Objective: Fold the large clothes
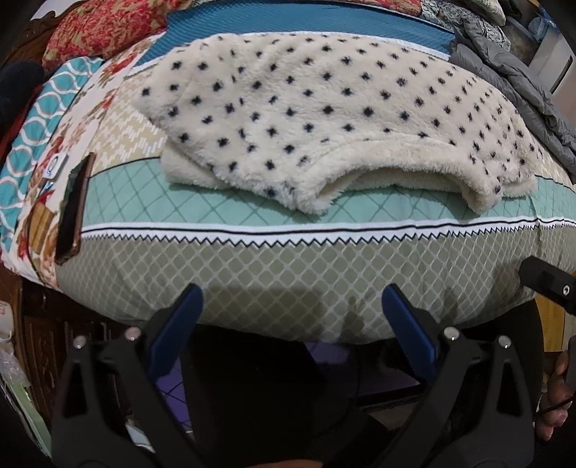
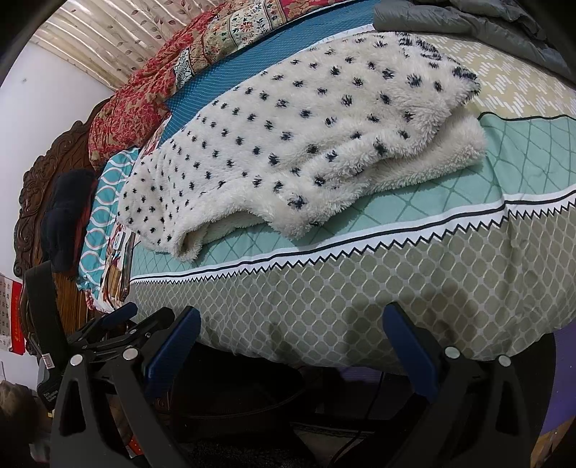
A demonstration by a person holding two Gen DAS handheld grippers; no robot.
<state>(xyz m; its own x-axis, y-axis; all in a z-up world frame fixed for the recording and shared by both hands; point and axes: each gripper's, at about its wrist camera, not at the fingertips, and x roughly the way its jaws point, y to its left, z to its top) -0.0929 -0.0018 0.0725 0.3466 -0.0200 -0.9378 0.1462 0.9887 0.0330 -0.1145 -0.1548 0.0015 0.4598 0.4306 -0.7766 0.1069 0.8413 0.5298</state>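
A cream fleece garment with dark blue spots [image 1: 324, 118] lies folded over on the bed, its plain cream underside showing along the near edge. It also shows in the right wrist view [image 2: 288, 144]. My left gripper [image 1: 291, 298] is open and empty, held off the near edge of the bed, well short of the garment. My right gripper [image 2: 291, 320] is open and empty too, also off the bed's near edge. Part of the right gripper [image 1: 547, 288] shows at the right of the left wrist view, and the left gripper [image 2: 108, 331] shows at the lower left of the right wrist view.
The bed is covered by a patterned sheet [image 1: 288, 262] in teal and olive. A phone [image 1: 73, 212] lies near its left edge. Red floral pillows [image 1: 104, 32] and a carved wooden headboard [image 2: 39, 187] are at the left. A grey quilted coat [image 1: 522, 86] lies at the far right.
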